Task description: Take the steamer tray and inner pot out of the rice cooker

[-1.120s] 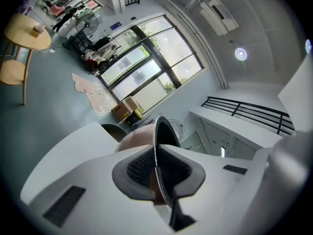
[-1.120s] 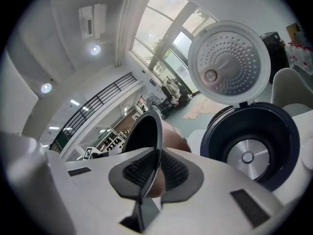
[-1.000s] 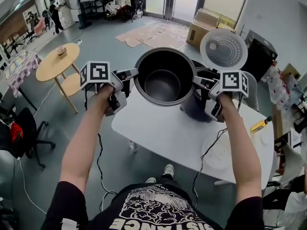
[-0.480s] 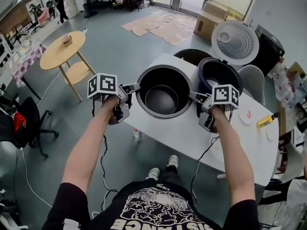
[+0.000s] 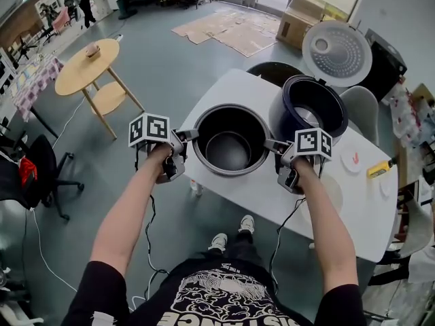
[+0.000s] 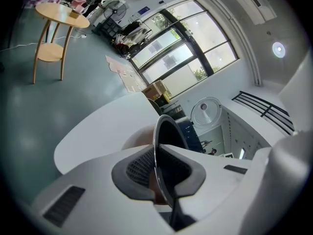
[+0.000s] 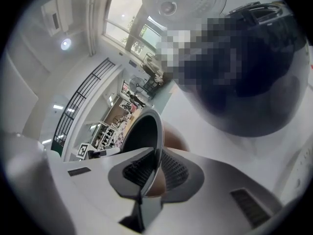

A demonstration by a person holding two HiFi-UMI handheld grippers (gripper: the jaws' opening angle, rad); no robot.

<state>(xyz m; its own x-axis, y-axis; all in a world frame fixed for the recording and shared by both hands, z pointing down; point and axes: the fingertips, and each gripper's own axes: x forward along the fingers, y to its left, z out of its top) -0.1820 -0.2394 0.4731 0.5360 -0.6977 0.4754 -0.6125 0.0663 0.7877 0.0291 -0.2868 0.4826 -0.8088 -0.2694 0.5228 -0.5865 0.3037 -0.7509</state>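
The dark inner pot (image 5: 230, 140) with its silver rim hangs low over the white table (image 5: 272, 189), to the left of the dark blue rice cooker (image 5: 309, 107), whose lid (image 5: 337, 53) stands open. My left gripper (image 5: 185, 136) is shut on the pot's left rim (image 6: 159, 151). My right gripper (image 5: 273, 145) is shut on the pot's right rim (image 7: 155, 146). Whether the pot's base touches the table is hidden. A pale round tray-like disc (image 5: 332, 194) lies on the table behind my right forearm, mostly covered.
A yellow tool (image 5: 377, 169) and a small white dish (image 5: 351, 160) lie on the table's right part. A round wooden side table (image 5: 87, 60) stands far left, cardboard boxes (image 5: 302, 20) at the back. The table's front edge runs just under the pot.
Both grippers have carried the pot down and toward me, from above and in front of the cooker to low over the table's front part.
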